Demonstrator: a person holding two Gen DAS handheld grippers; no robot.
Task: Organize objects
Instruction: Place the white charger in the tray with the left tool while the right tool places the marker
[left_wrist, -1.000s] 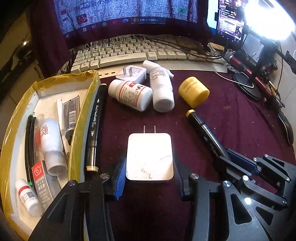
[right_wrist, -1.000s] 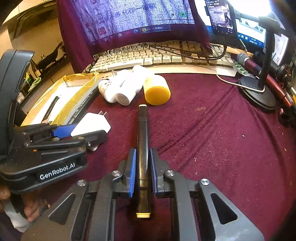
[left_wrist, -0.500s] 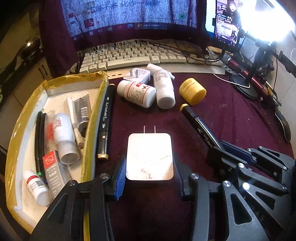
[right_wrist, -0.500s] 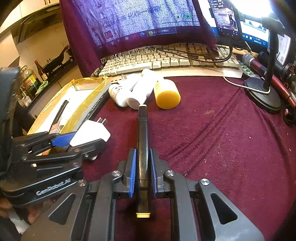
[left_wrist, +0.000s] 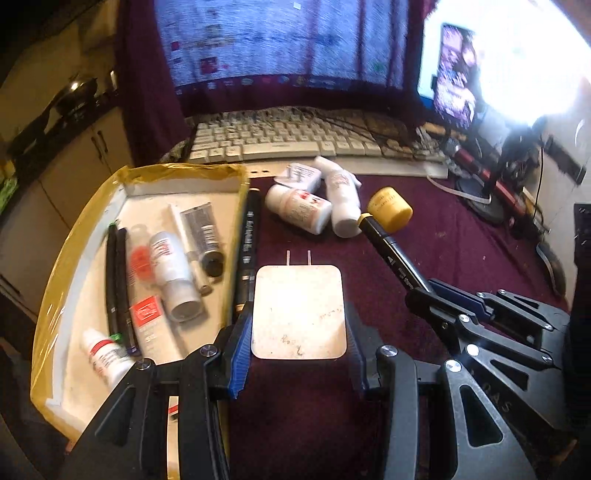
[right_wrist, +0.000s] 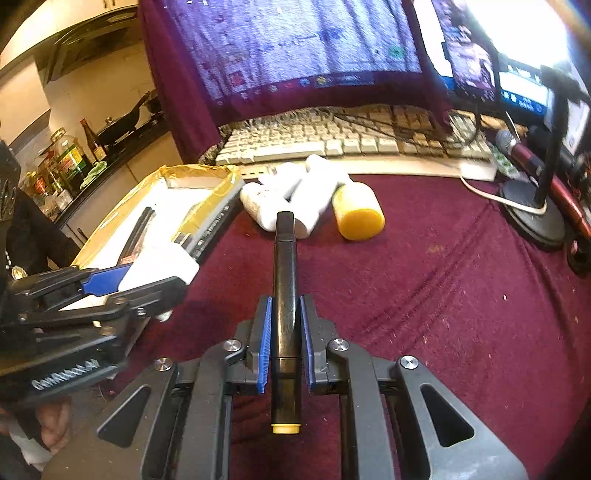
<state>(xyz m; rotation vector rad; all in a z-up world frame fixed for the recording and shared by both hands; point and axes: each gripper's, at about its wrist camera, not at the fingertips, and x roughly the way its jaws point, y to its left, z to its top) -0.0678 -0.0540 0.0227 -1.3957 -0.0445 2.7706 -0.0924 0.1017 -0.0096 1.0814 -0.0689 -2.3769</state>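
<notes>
My left gripper (left_wrist: 298, 325) is shut on a white plug adapter (left_wrist: 299, 310), held above the maroon cloth just right of the yellow-edged tray (left_wrist: 66, 258). It also shows in the right wrist view (right_wrist: 155, 267). My right gripper (right_wrist: 285, 332) is shut on a black marker (right_wrist: 284, 295) with yellow ends, lifted over the cloth; the marker also shows in the left wrist view (left_wrist: 395, 254). The tray holds several tubes, bottles and pens. Another black marker (left_wrist: 248, 243) lies against the tray's right wall.
Two white bottles (left_wrist: 303, 206), a second white adapter (left_wrist: 301, 173) and a yellow cylinder (left_wrist: 389, 208) lie on the cloth before the keyboard (left_wrist: 295, 142). A microphone stand base (right_wrist: 535, 218) and cables sit at the right. Monitors stand behind.
Both grippers have risen and shifted left with their loads. The adapter now hangs closer to the tray, and more of the tray's inside shows.
</notes>
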